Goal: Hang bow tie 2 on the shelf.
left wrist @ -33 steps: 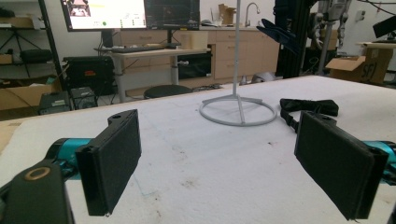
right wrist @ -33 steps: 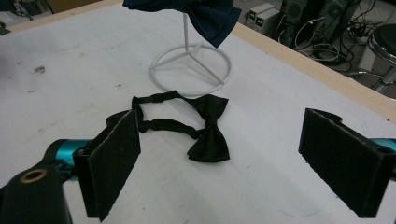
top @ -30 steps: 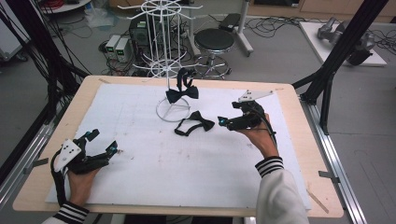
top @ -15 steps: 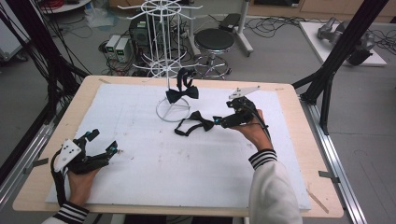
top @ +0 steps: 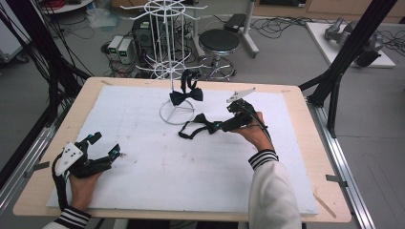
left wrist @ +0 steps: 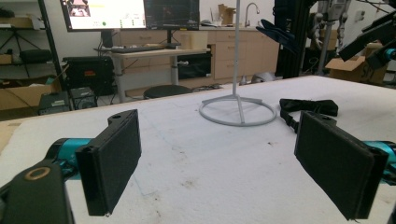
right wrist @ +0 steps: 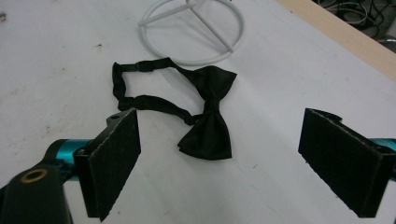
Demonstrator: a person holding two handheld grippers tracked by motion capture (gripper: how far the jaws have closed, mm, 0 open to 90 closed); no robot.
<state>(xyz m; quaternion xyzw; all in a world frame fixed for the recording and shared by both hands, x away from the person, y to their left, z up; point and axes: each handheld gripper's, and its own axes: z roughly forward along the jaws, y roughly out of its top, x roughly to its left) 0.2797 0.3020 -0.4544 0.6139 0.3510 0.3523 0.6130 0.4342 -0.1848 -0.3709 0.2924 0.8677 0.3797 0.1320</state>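
right gripper [right wrist: 219, 163] spread wide, over bow tie [right wrist: 208, 116]

Lab: cable-strewn floor [top: 286, 33], monitors [left wrist: 130, 14]

On the surface [top: 143, 191], one bow tie [top: 200, 125] lies just before the stand [top: 176, 113]; another bow tie [top: 187, 95] hangs on the stand.

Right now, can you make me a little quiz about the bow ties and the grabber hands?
1. How many bow ties can you count, and where are they?
2. True or false: the right gripper is squeezing the bow tie on the table.
3. What colour is the wire stand?

Key
1. Two: one on the table, one hanging on the stand.
2. False. Its jaws are open, with the tie lying just ahead of them.
3. White.
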